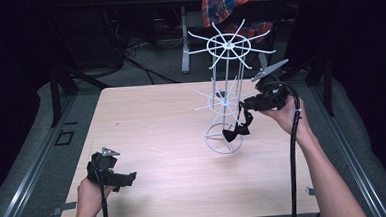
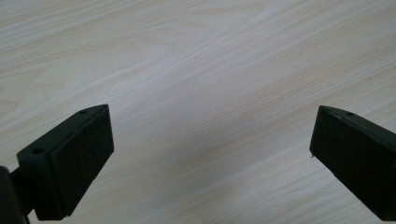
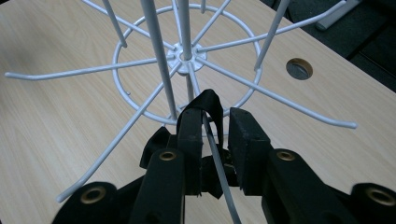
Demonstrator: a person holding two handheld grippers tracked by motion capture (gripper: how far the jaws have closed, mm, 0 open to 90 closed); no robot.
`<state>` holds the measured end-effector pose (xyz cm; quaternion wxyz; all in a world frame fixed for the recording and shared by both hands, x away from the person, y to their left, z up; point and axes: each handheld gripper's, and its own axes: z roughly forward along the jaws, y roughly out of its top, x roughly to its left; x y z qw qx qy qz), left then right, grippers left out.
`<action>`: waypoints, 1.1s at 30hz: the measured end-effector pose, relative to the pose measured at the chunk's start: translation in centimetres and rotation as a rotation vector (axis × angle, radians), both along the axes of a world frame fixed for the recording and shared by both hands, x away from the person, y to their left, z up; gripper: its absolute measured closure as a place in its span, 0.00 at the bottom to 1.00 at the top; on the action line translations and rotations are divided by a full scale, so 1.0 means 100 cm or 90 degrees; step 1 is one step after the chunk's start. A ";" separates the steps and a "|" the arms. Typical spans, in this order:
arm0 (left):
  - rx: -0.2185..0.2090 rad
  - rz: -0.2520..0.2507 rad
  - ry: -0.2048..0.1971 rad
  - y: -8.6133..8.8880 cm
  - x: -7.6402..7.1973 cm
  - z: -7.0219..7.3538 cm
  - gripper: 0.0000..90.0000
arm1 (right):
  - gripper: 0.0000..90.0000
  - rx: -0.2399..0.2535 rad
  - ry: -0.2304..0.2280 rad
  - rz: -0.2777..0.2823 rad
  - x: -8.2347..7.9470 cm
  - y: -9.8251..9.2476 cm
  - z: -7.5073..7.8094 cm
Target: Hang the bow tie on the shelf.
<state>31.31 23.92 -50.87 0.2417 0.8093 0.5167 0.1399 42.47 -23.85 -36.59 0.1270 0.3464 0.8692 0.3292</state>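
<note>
One bow tie on wire rack

Black bow tie hangs by strap looped over prong of white wire rack.

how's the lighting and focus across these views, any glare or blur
High view: table brightly lit with a pale glare patch, surroundings nearly black. Left gripper view: sharp wood grain, soft sheen, fingers dark. Right gripper view: rack crisp, near fingers slightly soft.
</note>
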 end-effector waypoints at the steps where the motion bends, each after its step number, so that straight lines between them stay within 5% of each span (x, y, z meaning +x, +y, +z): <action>1: 0.000 0.000 0.000 0.000 0.000 0.000 0.00 | 0.80 -0.001 0.004 0.001 0.000 -0.001 0.000; 21: 0.002 -0.004 -0.002 0.000 0.000 0.001 0.00 | 0.30 0.018 -0.021 -0.012 -0.031 -0.021 0.018; 33: 0.002 -0.003 -0.006 -0.002 0.000 0.000 0.00 | 0.15 0.002 -0.003 -0.036 -0.059 -0.041 -0.001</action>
